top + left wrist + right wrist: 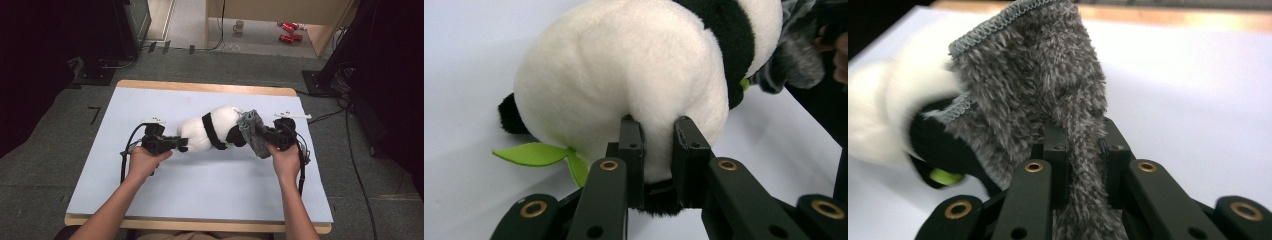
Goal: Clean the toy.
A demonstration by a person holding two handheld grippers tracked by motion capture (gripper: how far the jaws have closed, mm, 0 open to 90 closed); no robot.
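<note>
Counter point(165, 200) w/ pale sheet carries a plush panda point(212, 129), lying betw. the 2 grippers: white rump toward the left gripper point(182, 142), head end toward the right gripper point(260, 131). Left jaws are pinched on the panda's plush at the rump, a fold of white fur squeezed betw. them, green felt leaf point(536, 153) just left of the jaws. Right jaws clamp a grey fuzzy cloth point(1043, 85), which rises ahead of them & drapes over the panda's black ear.
</note>
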